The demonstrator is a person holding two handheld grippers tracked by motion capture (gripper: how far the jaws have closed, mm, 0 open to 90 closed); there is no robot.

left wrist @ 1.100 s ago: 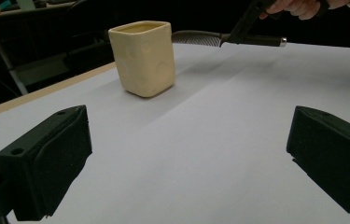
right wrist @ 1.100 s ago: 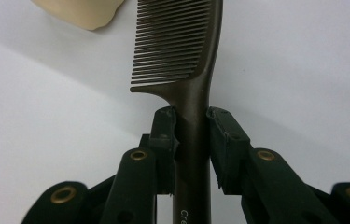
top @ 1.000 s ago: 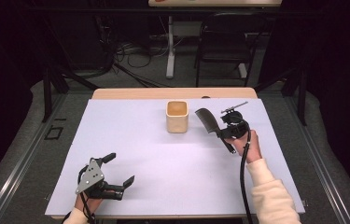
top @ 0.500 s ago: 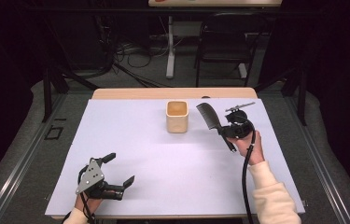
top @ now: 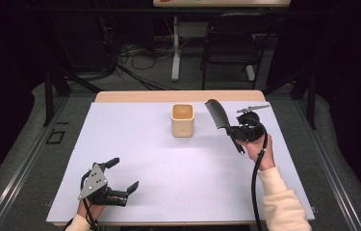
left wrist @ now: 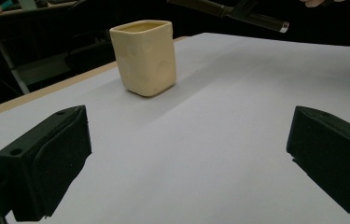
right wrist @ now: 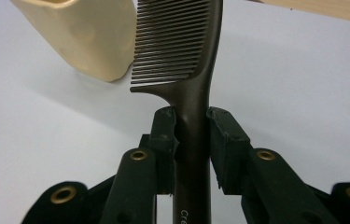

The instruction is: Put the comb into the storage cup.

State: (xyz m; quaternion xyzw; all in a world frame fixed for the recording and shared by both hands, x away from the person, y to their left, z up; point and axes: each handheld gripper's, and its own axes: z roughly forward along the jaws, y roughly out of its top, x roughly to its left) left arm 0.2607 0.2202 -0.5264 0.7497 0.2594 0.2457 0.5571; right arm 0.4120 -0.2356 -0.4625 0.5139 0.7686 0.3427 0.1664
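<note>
Sheet (top: 168, 163) of white covers table (top: 135, 96); dark room beyond.

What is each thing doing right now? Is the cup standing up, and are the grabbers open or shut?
Cup: upright on the table, open top, apart from both grippers.
Comb: clamped by its handle, lifted off the table, teeth end toward the cup.
Right gripper: shut on the comb.
Left gripper: open, holding nothing, low over the table.
</note>
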